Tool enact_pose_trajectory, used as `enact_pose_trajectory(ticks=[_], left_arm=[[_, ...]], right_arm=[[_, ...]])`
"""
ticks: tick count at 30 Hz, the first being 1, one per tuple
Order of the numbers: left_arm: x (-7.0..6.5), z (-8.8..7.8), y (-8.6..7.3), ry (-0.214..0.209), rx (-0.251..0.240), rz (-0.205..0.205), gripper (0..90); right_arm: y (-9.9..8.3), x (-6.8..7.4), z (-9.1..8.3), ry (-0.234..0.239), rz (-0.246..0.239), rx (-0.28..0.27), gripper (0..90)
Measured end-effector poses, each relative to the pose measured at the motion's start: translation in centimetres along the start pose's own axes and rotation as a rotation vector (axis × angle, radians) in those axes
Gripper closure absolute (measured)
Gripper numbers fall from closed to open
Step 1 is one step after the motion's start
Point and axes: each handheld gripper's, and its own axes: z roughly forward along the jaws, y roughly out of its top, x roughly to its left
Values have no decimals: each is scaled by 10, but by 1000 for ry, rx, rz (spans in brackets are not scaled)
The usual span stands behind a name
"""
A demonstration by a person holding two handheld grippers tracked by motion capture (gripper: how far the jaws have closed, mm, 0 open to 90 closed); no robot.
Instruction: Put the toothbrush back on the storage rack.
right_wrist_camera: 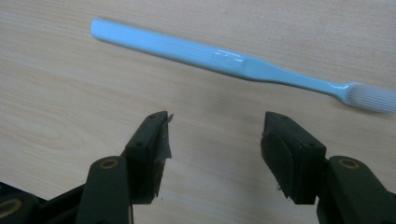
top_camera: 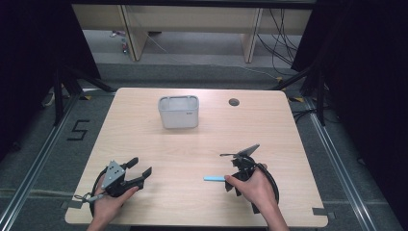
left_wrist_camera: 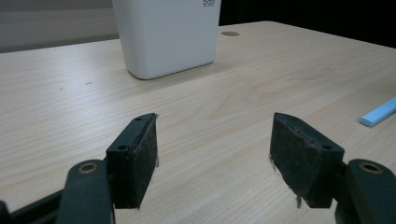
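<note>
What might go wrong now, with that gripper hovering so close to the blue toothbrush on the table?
1. The toothbrush lies flat on the wooden table, so the right gripper, its fingers open and empty, may scrape the wood or pinch only an edge.
2. The handle is slim and smooth; it could slide away or twist when squeezed.
3. The white container stands far off, so a loose hold might drop the toothbrush on the way.

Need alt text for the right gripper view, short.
A light blue toothbrush lies flat on the wooden table, slanting across the upper frame with its bristled head at the right edge. Below it the right tongs stand open with nothing between the black jaws, short of the handle and not touching it.
</note>
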Motion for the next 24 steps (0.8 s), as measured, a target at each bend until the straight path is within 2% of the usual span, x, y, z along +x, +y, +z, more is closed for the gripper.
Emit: enact_pose_trajectory(ticks=[2, 3, 4, 5, 8, 9, 12, 13, 14, 15, 17, 19, 20, 21, 22, 23, 24], left_arm=[[0, 0, 0, 2, 4, -3, 318], [0, 0, 0, 2, 4, -3, 318], [0, 1, 0, -1, 1, -5, 317], [1, 1, 0, 0, 8, -5, 317], [1, 2, 0, -6, -6, -12, 317], [1, 2, 0, -5, -5, -10, 317], [0, 2, 1, -1, 13, -2, 317], [-1, 3, 1, -2, 14, 3, 317], [-1, 3, 1, -3, 16, 4, 317], [-1, 3, 1, -3, 16, 4, 317], [-1, 3, 1, -8, 15, 11, 317], [-1, 3, 1, -8, 10, 11, 316], [-1, 3, 1, -10, 9, 9, 316], [-1, 3, 1, -9, 12, 6, 316], [-1, 3, 1, -10, 12, 5, 316], [-1, 3, 1, -10, 14, 6, 316], [-1, 3, 1, -10, 14, 8, 316]], right_arm=[[3, 2, 1, 2, 36, 5, 424], [3, 2, 1, 2, 36, 5, 424], [6, 6, 1, 14, 91, 5, 424], [9, 3, 1, 15, 58, 13, 424], [12, 3, 2, 21, 60, 9, 424], [15, 4, 3, 32, 72, 18, 424], [19, 5, 3, 18, 104, 15, 424], [21, 6, 4, 16, 119, -1, 424], [23, 11, 0, 36, 209, 33, 424], [23, 11, 0, 36, 209, 33, 424], [28, 13, 1, 16, 255, 25, 413], [29, 12, 2, 21, 249, 8, 407], [31, 17, 2, 33, 310, 32, 400], [30, 13, 4, 19, 258, 12, 395], [32, 17, 4, 38, 329, 26, 395], [32, 15, 5, 13, 292, 18, 392], [32, 10, 6, 11, 241, 18, 385]])
